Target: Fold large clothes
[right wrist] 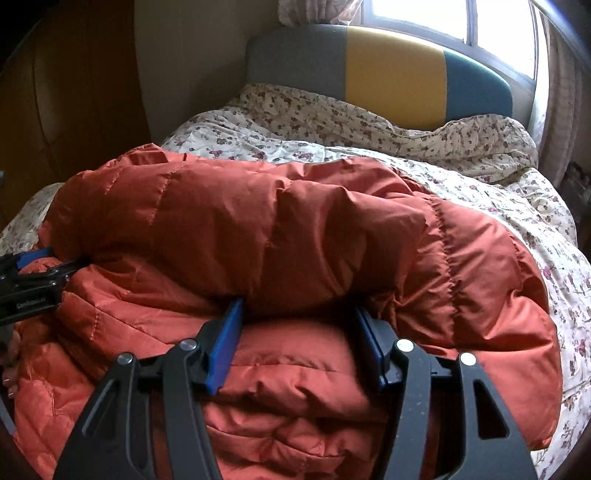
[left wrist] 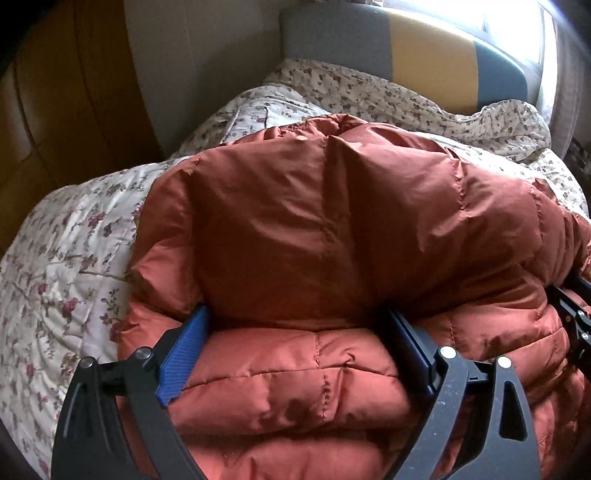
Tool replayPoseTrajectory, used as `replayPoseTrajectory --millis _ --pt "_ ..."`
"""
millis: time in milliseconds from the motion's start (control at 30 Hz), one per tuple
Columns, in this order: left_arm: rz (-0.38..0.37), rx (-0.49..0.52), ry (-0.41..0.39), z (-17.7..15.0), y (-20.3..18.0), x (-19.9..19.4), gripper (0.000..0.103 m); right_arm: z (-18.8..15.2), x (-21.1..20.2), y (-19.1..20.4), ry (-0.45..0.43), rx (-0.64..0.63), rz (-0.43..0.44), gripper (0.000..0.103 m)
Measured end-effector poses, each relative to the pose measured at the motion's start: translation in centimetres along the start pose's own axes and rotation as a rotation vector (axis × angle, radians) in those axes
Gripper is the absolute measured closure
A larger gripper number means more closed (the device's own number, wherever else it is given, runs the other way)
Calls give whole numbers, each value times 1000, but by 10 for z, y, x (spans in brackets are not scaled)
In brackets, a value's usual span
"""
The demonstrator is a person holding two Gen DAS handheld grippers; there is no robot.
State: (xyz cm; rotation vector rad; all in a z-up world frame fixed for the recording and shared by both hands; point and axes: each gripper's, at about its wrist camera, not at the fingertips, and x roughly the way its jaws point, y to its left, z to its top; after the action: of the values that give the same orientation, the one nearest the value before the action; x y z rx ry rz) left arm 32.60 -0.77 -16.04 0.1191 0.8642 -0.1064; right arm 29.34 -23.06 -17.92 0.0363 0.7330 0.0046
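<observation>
Left wrist view: the left gripper [left wrist: 295, 350] stands wide apart, puffy folded orange down jacket [left wrist: 314, 229] bulging between its pads without being pinched. The jacket's long axis runs crosswise. The right gripper [right wrist: 299, 347], half apart, straddles the same fold. Floral quilt [right wrist: 480, 177]; striped headboard [right wrist: 391, 62].

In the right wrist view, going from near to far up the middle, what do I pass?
Right gripper → orange puffer jacket → floral bedspread → grey, yellow and blue headboard → window.
</observation>
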Motion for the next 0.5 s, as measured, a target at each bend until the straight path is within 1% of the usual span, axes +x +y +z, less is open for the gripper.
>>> replayPoseTrajectory --millis 67,100,133,200,267,300,367,500 --pt "4 4 7 2 1 -7 11 5 -12 -1 21 7 20 41" --pt "5 11 17 3 1 -13 10 8 -24 -3 19 31 39 37" --pt "-4 21 21 2 3 -23 10 9 -38 -6 5 54 54 36" --pt "-34 29 1 -3 6 -44 10 6 -71 -17 -4 98 89 34" --pt "-59 32 -23 -14 16 -69 6 -4 -97 -28 0 118 110 33" --pt "-69 23 -35 -22 24 -83 6 -10 -110 -33 -1 122 110 33" --pt "-86 7 -49 -37 37 -100 6 -35 -141 -48 5 122 84 33" --pt "-100 -44 -36 -82 72 -132 6 -88 -193 -79 15 165 57 33"
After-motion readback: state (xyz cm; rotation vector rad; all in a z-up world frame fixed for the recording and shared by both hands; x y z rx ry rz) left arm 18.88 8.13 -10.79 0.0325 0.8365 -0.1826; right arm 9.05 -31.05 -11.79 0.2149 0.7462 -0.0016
